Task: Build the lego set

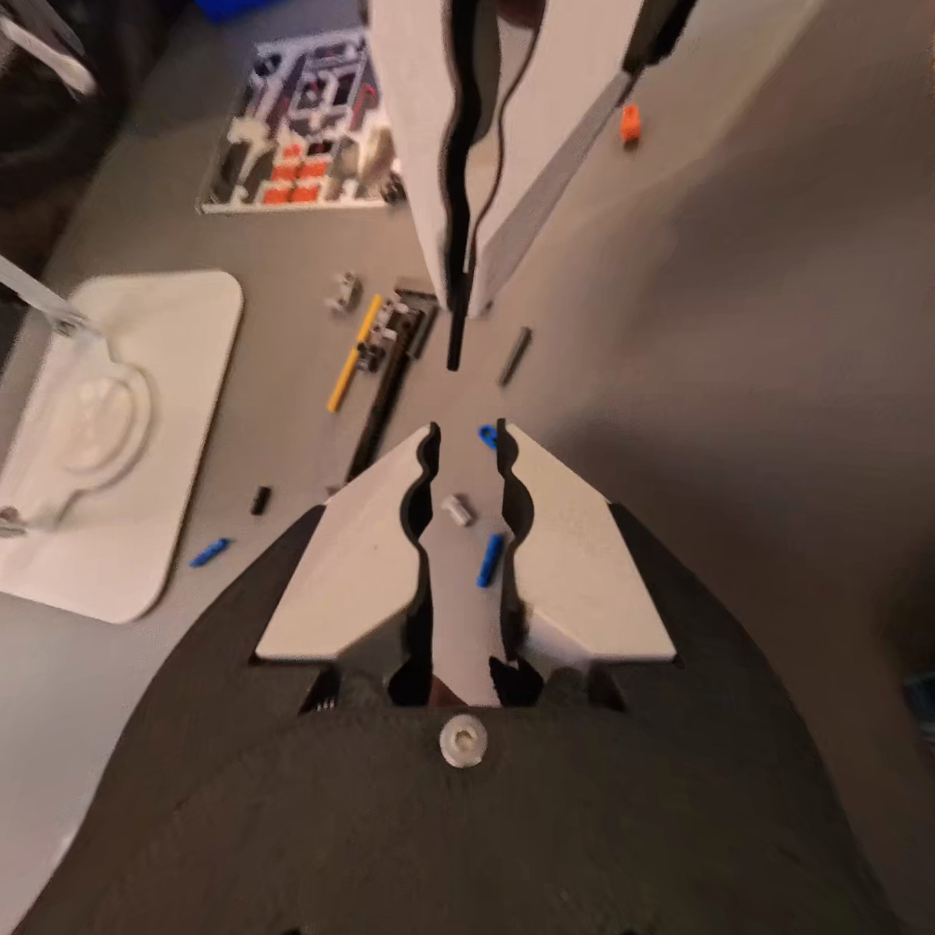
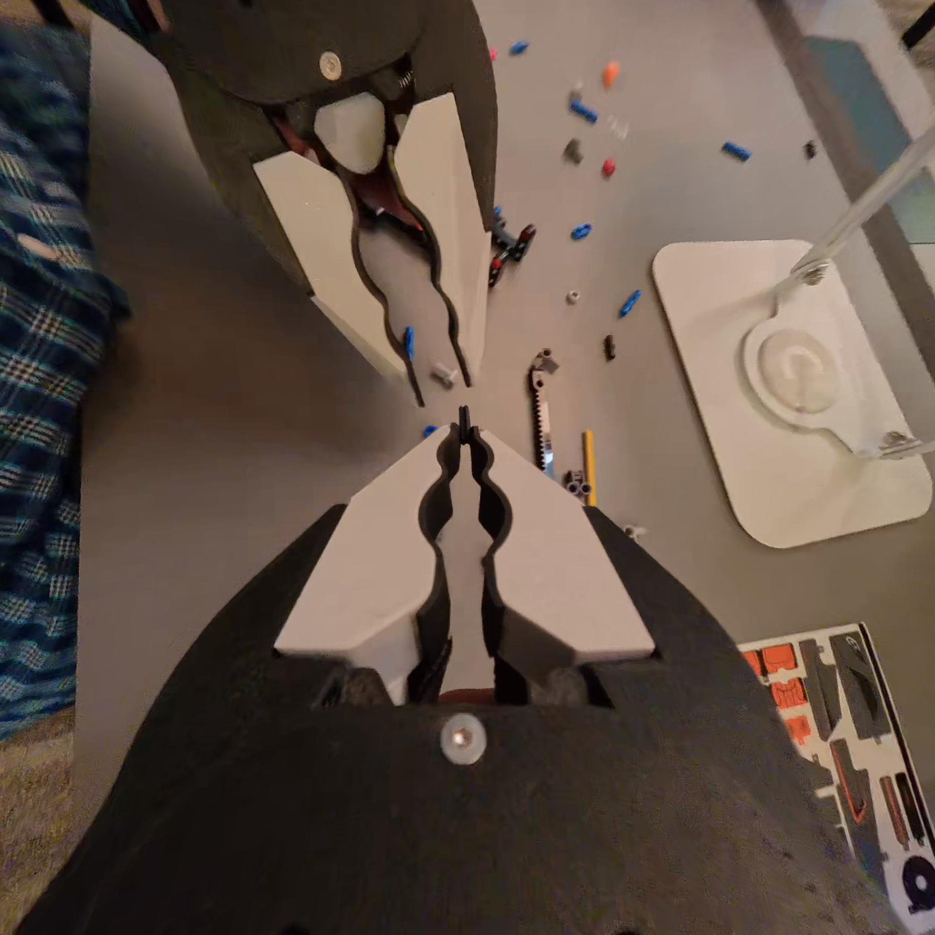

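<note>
Your right gripper (image 2: pixel 463 430) pinches thin black rod (image 2: pixel 463 422) at fingertips, above grey tabletop (image 2: pixel 227 405). Your left gripper (image 1: pixel 468 430) gapes empty over small grey peg (image 1: pixel 459 508) and blue pin (image 1: pixel 490 559). Toothed black rack (image 2: pixel 540 420) and yellow stick (image 2: pixel 588 465) lie just beside.

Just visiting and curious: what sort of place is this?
Probably a home or hobby tabletop, not a factory: loose Lego pieces such as a blue pin, a sticker sheet, and plaid fabric beside the grey table.
</note>
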The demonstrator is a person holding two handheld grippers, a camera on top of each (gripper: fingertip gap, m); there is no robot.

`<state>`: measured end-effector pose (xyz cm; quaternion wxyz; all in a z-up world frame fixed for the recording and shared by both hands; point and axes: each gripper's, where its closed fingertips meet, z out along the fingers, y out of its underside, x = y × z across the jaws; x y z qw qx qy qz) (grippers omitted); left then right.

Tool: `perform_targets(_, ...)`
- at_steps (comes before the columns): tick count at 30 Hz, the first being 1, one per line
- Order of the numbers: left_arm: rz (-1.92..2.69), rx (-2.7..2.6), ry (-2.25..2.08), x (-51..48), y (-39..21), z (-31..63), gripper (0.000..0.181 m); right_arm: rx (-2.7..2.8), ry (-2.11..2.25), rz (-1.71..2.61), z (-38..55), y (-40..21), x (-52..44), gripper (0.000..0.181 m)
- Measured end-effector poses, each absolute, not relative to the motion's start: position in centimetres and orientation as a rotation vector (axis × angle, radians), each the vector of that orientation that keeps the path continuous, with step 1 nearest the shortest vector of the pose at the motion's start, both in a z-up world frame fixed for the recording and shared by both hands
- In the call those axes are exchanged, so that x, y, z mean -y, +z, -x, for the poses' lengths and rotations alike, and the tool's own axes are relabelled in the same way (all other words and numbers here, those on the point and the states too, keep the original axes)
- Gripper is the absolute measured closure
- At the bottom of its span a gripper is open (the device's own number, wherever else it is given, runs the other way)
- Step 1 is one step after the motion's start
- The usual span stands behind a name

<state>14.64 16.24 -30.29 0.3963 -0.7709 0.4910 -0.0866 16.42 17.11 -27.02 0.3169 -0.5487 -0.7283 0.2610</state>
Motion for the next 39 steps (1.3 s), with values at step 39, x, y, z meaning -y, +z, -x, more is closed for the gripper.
perform_targets(39, 1.851, -1.396, 0.13, -15.9, -33.9, -15.3, 0.18, 2.674, 0.147, 1.112, -15.4, -32.3, -16.9, 0.181)
